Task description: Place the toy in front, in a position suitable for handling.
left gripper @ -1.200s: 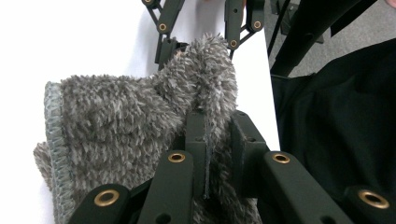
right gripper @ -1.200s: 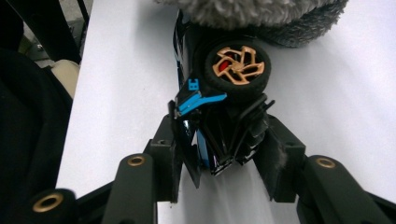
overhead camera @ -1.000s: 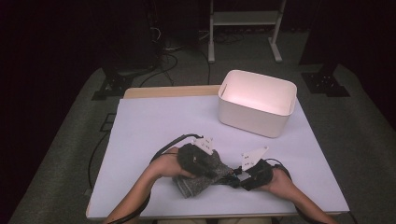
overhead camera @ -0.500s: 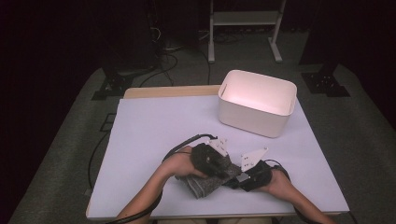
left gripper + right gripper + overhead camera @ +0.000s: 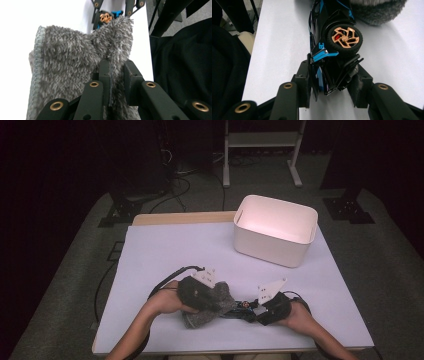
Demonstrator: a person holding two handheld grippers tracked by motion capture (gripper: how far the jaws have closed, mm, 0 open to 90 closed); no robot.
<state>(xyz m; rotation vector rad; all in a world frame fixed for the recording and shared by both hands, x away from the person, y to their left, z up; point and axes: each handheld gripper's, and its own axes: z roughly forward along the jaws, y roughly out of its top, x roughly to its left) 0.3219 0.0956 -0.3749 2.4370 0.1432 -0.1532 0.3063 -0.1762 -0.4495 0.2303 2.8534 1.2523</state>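
Observation:
A fluffy grey cloth (image 5: 207,306) lies bunched near the table's front edge, partly over a black and blue toy car (image 5: 242,308) with gold wheels. My left gripper (image 5: 212,297) is shut on a fold of the grey cloth (image 5: 75,65), its jaws pinching the fabric (image 5: 111,75). My right gripper (image 5: 255,312) is shut on the rear end of the toy car (image 5: 332,45), which lies on its side with one gold wheel (image 5: 344,37) facing up. The cloth (image 5: 377,10) covers the car's far end.
A white open bin (image 5: 276,229) stands at the back right of the white table top (image 5: 165,250). A metal stand (image 5: 260,145) and cables sit on the floor behind the table. Dark clothing (image 5: 180,62) is close to the front edge.
My left gripper has shifted with the cloth over the car's front end, first toward the right gripper and then slightly back and up. The right gripper has held the car nearly still.

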